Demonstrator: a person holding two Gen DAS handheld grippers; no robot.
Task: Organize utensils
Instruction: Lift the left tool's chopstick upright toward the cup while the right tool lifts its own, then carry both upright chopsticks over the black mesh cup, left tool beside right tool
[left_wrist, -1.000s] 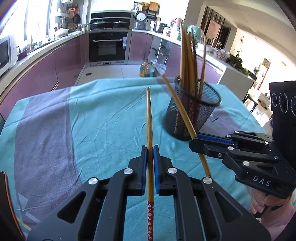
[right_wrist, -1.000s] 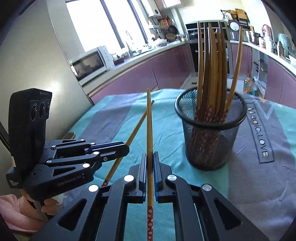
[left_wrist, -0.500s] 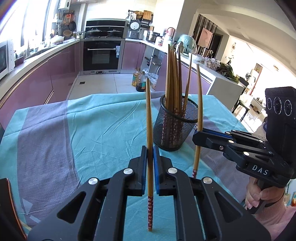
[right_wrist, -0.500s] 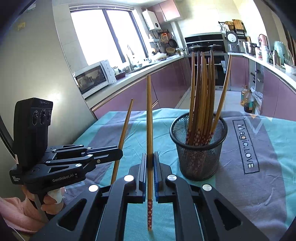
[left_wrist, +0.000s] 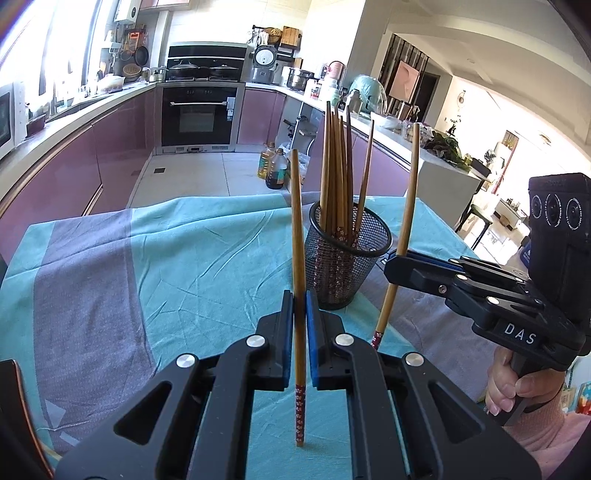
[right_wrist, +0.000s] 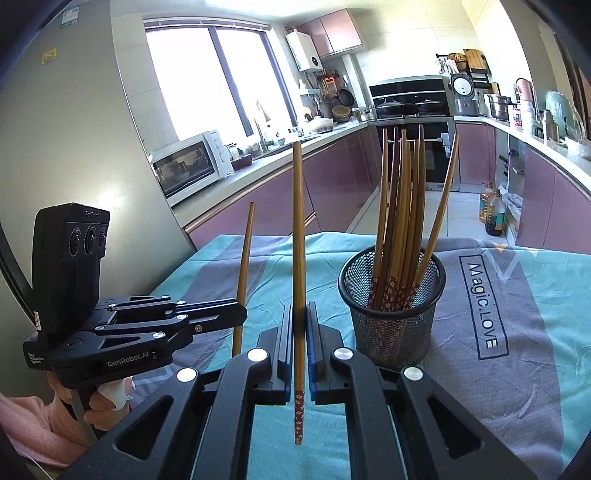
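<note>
Wooden chopsticks: we hold one upright in each claw.
Left claw (left_wrist: 300, 314): clenched on left chopstick (left_wrist: 297, 229).
Right claw (right_wrist: 300, 325): clenched on right chopstick (right_wrist: 298, 229).
Mesh holder (right_wrist: 391, 317): near both, on counter (left_wrist: 184, 266).

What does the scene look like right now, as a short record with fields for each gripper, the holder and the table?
left gripper: shut on a chopstick, upright, patterned end down
right gripper: shut on a second chopstick, upright, patterned end down
mesh holder: black, standing on the cloth, several chopsticks inside, patterned ends down
tablecloth: teal with grey bands
both held chopsticks: outside the holder, not yet dropped in
</note>
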